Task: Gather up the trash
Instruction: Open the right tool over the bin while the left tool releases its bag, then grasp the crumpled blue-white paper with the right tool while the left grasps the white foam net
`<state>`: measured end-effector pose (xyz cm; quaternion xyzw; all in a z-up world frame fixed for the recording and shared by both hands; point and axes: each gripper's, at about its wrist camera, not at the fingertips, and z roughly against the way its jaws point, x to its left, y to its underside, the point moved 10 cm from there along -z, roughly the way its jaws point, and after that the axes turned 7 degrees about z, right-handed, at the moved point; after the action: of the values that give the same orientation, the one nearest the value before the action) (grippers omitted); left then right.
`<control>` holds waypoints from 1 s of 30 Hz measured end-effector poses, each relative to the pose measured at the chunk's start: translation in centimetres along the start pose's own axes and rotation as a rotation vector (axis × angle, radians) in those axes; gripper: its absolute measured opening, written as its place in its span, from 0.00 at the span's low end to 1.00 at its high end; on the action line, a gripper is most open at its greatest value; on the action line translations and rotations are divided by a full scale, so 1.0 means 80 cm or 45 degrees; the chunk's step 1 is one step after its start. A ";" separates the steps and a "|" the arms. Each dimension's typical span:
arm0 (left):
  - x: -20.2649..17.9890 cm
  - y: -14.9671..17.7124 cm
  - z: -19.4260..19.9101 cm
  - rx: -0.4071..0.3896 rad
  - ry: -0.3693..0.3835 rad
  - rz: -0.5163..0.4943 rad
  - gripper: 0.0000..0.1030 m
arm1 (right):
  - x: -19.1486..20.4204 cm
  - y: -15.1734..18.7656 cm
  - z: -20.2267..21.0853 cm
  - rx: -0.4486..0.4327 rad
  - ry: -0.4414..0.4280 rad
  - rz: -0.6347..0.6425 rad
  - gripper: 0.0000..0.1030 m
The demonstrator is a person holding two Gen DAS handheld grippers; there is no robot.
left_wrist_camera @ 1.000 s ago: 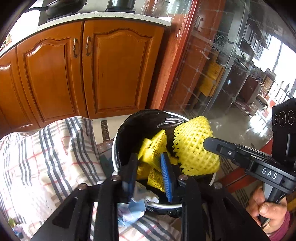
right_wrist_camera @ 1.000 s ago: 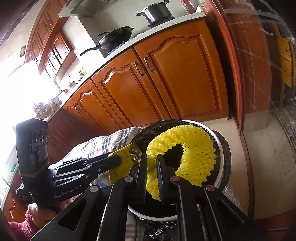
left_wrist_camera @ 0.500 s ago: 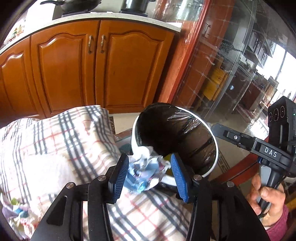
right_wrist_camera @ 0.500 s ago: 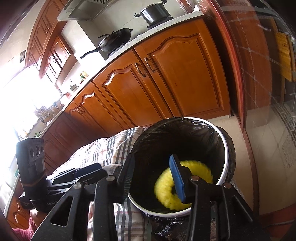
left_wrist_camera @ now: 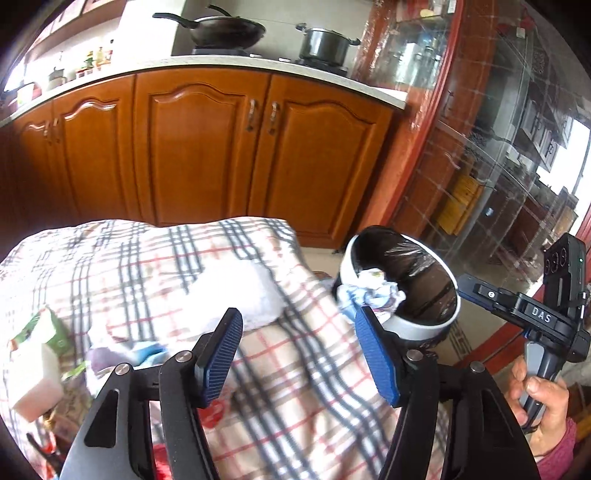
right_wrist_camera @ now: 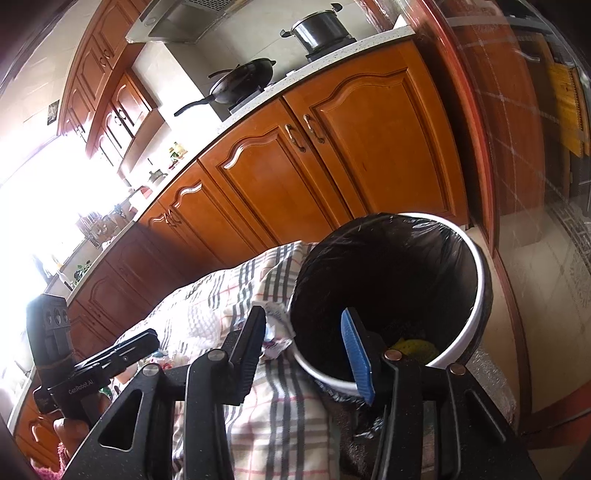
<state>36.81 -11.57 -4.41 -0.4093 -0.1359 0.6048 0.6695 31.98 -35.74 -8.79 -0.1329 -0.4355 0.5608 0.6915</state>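
1. One white bin point(right_wrist_camera: 476, 295) with a black liner stands on the floor against the edge of a plaid cloth point(left_wrist_camera: 258, 387); a crumpled white and pale blue paper wad point(left_wrist_camera: 376, 290) hangs over the bin's near rim, half in and half out; a bit of yellow foam netting point(right_wrist_camera: 410, 346) shows deep inside the bin.
2. Two grippers, both with nothing between the pads: the left gripper point(left_wrist_camera: 301, 354) stands wide over the cloth; the right gripper point(right_wrist_camera: 306, 350) is parted about halfway, one finger outside the bin's rim and the other above its mouth.
3. Two more bits of litter lie on the cloth at the left: a green and white carton point(left_wrist_camera: 35, 365) and a blurred purple and blue wrapper point(left_wrist_camera: 122, 356); one wok point(left_wrist_camera: 225, 31) and one pot point(left_wrist_camera: 327, 42) sit on the stove.
4. Since a second ago both pairs of jaws have just been opening; the netting has left the right gripper and dropped in; the left one has swung back from the bin to the cloth, leaving the wad on the rim.
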 end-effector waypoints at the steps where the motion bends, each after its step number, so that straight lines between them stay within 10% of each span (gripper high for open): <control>1: 0.005 0.003 0.005 -0.004 -0.010 0.005 0.64 | 0.005 0.003 -0.001 0.001 0.001 0.008 0.52; 15: 0.032 0.012 0.041 -0.015 -0.071 0.037 0.77 | 0.061 0.025 -0.027 0.039 0.009 0.105 0.73; 30: 0.022 -0.023 -0.045 0.087 -0.170 -0.029 0.82 | 0.051 0.017 -0.085 0.137 0.110 0.185 0.73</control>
<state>40.96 -11.17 -5.88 -0.3435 -0.1642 0.6273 0.6794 36.16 -29.57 -11.85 -0.1509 -0.3639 0.6258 0.6732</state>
